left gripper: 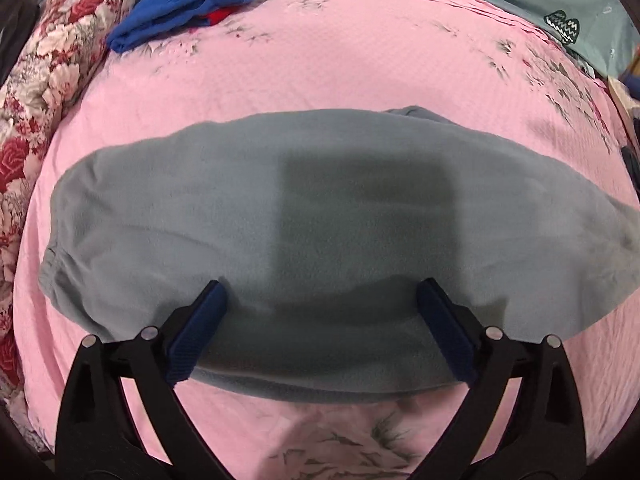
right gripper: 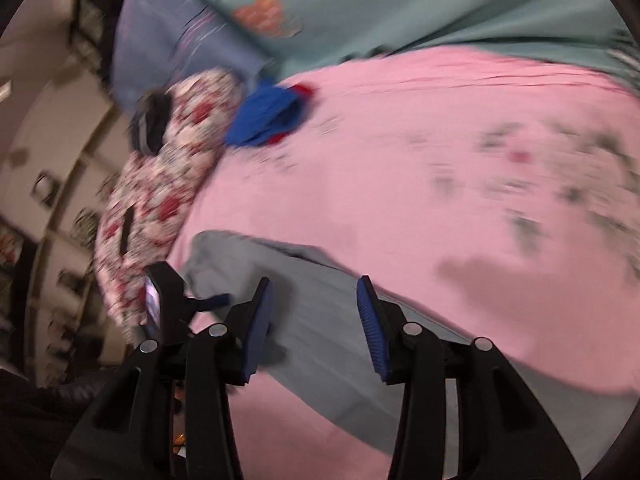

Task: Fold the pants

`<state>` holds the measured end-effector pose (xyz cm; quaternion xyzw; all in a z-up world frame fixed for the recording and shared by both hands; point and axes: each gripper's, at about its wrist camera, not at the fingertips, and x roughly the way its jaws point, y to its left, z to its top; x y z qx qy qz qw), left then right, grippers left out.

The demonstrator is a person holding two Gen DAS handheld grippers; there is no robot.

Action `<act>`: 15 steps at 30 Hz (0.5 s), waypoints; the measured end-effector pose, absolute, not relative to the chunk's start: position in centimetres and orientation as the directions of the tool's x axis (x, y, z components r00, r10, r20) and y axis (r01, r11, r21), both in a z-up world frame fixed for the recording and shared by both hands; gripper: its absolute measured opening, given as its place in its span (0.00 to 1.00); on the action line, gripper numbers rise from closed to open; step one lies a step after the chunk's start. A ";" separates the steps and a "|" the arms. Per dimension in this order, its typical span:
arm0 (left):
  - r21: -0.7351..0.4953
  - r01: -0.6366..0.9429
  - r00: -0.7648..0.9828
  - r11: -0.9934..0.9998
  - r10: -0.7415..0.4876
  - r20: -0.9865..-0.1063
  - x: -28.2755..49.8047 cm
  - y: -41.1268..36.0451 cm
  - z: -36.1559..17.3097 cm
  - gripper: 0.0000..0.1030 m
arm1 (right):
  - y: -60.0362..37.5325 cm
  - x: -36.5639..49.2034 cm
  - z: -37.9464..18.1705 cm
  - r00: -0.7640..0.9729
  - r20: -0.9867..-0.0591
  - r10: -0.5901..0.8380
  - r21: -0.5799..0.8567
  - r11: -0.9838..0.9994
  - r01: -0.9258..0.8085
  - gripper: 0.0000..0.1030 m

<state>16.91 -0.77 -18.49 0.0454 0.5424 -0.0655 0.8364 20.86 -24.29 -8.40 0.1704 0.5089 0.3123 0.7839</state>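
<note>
Pants (left gripper: 320, 216), grey fleece, lie flat on the pink bedspread (left gripper: 360, 60) right under the left gripper (left gripper: 320, 292), whose jaws are spread wide w/ nothing pinched; right gripper (right gripper: 314, 304) hangs above one end of them, jaws partly apart & empty. Best approach, imo: drop both low, nip the near edge at two spaced spots, lift together & lay it over evenly. Count: 1 pants, 2 grippers, 1 blue garment (left gripper: 192, 4) far ahead-left, 1 floral quilt (left gripper: 52, 72) off left.
</note>
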 end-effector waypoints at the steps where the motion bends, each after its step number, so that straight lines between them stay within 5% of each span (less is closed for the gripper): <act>1: -0.002 0.156 0.407 0.988 -0.066 -0.911 16.6 -0.8 -18.5 0.96 | -22.3 22.6 -9.7 0.232 -0.690 0.686 0.609 0.722 -0.328 0.43; 8: -0.010 0.201 0.430 0.980 -0.097 -0.898 15.6 -0.6 -18.6 0.98 | -14.4 27.1 -16.3 -0.019 -0.774 0.633 0.593 0.713 -0.375 0.43; 15: -0.015 0.215 0.433 0.976 -0.110 -0.895 15.8 -0.5 -18.6 0.98 | -14.2 27.7 -18.1 -0.080 -0.828 0.554 0.542 0.758 -0.363 0.43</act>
